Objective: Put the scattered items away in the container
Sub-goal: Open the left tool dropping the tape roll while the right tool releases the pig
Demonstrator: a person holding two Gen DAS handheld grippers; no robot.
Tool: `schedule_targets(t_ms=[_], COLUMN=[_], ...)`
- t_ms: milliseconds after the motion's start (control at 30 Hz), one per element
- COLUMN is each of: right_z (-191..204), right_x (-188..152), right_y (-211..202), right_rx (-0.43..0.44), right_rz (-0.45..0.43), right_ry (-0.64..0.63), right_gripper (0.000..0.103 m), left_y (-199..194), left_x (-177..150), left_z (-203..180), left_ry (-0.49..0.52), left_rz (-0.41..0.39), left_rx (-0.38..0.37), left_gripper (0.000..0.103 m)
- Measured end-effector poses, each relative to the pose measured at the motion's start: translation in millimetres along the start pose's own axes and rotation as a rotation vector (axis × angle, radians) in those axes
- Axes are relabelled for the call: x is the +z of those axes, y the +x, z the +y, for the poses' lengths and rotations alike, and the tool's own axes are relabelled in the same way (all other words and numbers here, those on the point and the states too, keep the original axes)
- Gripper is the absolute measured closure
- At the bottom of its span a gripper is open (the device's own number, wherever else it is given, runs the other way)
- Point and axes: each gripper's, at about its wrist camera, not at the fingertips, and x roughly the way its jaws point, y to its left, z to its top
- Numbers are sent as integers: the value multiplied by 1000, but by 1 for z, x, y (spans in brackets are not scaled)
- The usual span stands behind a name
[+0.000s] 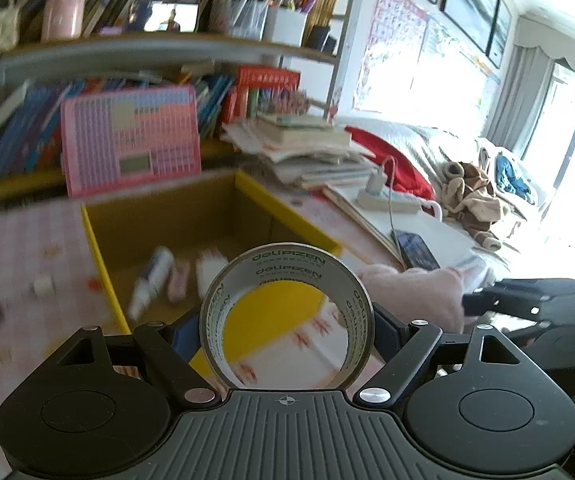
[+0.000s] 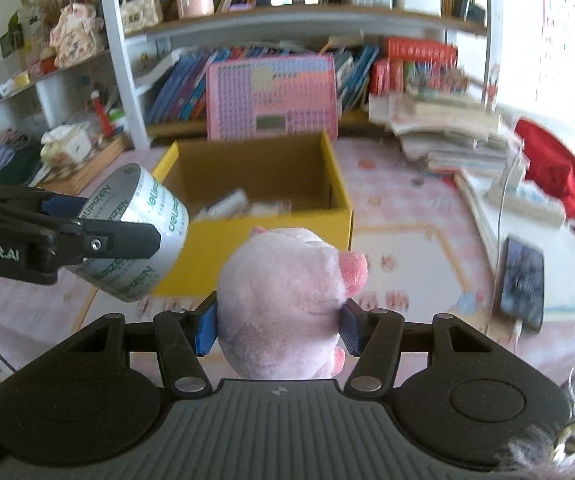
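Left wrist view: left hand-held gripper (image 1: 287, 326) was clamped on a tape roll (image 1: 287, 316), blue pads pressing both sides of the roll, its open core facing the camera with the yellow box rim and pink cloth visible through it. Right wrist view: right hand-held gripper (image 2: 277, 330) was clenched on a pink plush pig (image 2: 283, 300), pads squeezing its sides, snout pointing right. Same view showed the left hand-held gripper coming in from the left edge with the tape roll held above the table (image 2: 407, 248), just beside the near left corner of the yellow box (image 2: 255, 236). Plush sat just in front of the box's near wall, not inside. Box was open-topped, standing on the pink patterned tablecloth; inside lay a white bottle (image 1: 151, 280) and a couple of small blurred items I couldn't identify. Left of the box on the table: a small white cube (image 1: 43, 286) and a dark blurred object near the edge. Right of the box: a phone (image 2: 523, 284) on a white board, then a power strip (image 1: 387, 202) with a cable. Behind the box, a pink panel (image 2: 271, 96) leaned against the bookshelf, a stack of books (image 1: 311, 148) beside it.
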Motion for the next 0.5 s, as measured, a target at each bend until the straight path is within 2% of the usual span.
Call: schedule_targets(t_ms=[267, 500], right_z=[0, 2], right_x=[55, 88], right_y=[21, 71], right_rx=[-15, -20], right_rz=[-106, -101], right_ry=[-49, -96], right_gripper=[47, 47], left_y=[21, 59], left_x=[29, 33], left_z=[22, 48], left_ry=[63, 77], left_rz=[-42, 4], left_rx=[33, 51], left_gripper=[18, 18])
